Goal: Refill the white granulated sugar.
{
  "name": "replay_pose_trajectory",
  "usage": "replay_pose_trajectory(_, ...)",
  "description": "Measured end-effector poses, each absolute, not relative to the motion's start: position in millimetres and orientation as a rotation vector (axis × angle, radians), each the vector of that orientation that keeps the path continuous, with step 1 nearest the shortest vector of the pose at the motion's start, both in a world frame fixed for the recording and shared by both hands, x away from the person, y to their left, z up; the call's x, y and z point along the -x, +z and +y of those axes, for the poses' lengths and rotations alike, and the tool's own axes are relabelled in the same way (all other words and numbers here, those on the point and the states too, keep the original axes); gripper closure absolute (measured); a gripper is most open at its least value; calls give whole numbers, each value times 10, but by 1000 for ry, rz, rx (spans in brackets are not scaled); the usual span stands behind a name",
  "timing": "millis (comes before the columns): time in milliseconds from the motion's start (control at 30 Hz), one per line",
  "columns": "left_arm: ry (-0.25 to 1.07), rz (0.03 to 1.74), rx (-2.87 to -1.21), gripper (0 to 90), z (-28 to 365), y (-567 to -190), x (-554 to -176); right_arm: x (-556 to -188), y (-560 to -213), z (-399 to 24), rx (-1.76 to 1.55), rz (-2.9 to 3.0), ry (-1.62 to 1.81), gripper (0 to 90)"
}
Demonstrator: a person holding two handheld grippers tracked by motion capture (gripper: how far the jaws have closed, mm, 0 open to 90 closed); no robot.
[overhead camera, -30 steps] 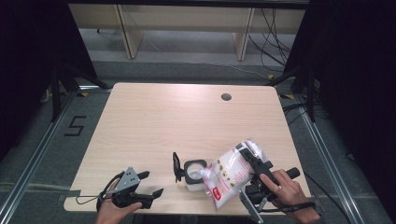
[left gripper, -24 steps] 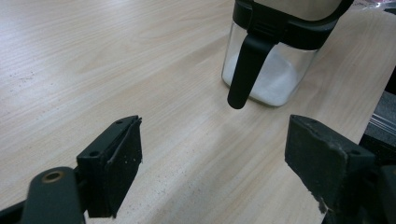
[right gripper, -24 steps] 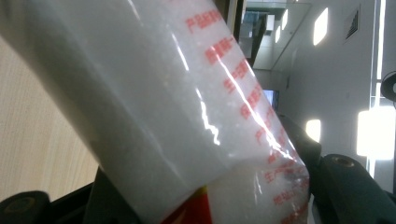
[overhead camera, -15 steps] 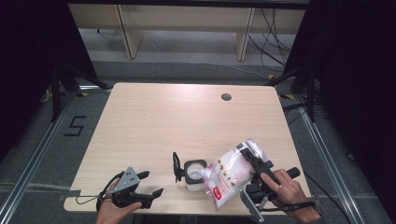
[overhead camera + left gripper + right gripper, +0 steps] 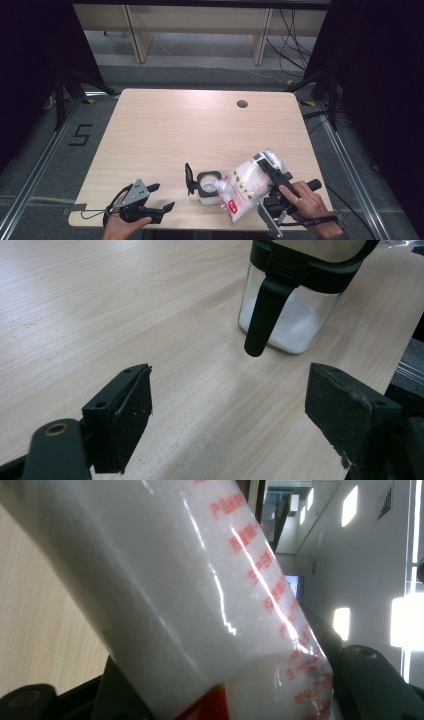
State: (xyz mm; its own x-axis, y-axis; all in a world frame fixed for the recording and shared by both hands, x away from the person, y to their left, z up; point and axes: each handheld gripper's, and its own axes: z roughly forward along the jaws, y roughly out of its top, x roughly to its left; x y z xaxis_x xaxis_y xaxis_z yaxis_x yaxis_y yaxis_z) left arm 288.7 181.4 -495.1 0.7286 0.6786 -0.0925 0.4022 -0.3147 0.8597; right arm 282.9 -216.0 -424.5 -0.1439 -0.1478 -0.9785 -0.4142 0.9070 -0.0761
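Up close, right gripper (image 5: pixel 225 700) clamps bag (image 5: pixel 200 590); overhead, left gripper (image 5: pixel 159 197) gapes beside jar (image 5: pixel 207 186).

You have a clear plastic bag (image 5: pixel 245 187) of white granules with red print, tilted at lower right of the high view, its corner over the open jar (image 5: pixel 207 186). That jar is clear glass, black-rimmed, lid flipped up, upright at lower centre, white granules inside.
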Motion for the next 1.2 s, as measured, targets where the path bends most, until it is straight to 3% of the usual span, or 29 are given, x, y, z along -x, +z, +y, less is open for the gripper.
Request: replay_pose_trajectory(1200,348,828,-1951,185,1810,-4963,-2885,-2796,-4250,-2131,433,1705,213,480)
